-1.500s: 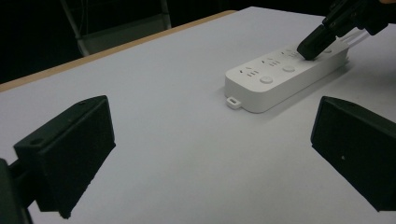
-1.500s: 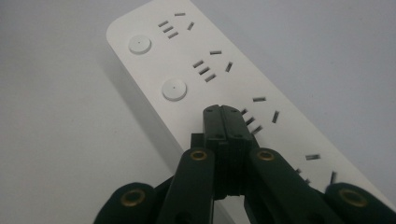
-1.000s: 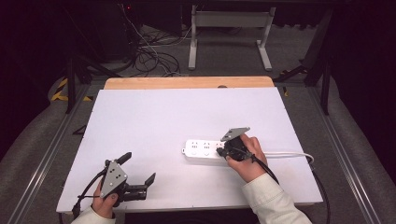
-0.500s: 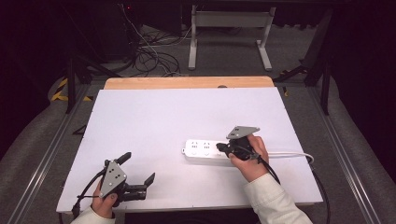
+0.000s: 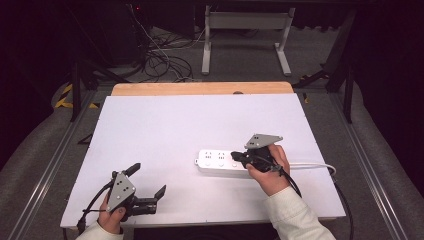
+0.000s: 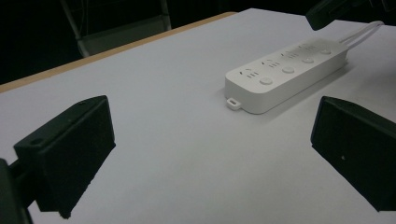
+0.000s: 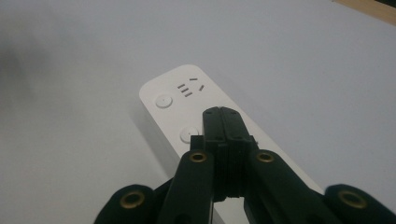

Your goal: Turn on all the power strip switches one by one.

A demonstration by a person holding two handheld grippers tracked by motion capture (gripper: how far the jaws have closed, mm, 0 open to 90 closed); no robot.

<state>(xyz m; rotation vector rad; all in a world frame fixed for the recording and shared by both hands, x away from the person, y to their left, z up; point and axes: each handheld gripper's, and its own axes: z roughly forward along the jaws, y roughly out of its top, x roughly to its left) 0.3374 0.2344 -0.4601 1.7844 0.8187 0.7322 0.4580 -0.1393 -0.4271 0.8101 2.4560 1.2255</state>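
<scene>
A white power strip (image 5: 220, 161) lies flat on the right half of the white table (image 5: 175, 125), and its white cable (image 5: 310, 164) runs off to the right. My right gripper (image 5: 236, 156) is shut with nothing between its jaws. Its tips (image 7: 223, 114) hover over the top of the power strip (image 7: 173, 95), next to a round button. My left gripper (image 5: 148, 181) rests near the table's front left edge. Its jaws stand wide open and empty (image 6: 210, 154), pointing toward the power strip (image 6: 285, 74). The right gripper's tip (image 6: 327, 11) shows above the strip's far end.
A wooden strip (image 5: 200, 88) borders the table's far edge. Beyond it, on the dark floor, are loose cables (image 5: 160, 60) and a metal frame (image 5: 245, 30). Metal rails run along both sides of the table.
The right hand has shifted slightly to the right above the power strip, with its jaws still shut. The left hand and gripper have stayed where they were.
</scene>
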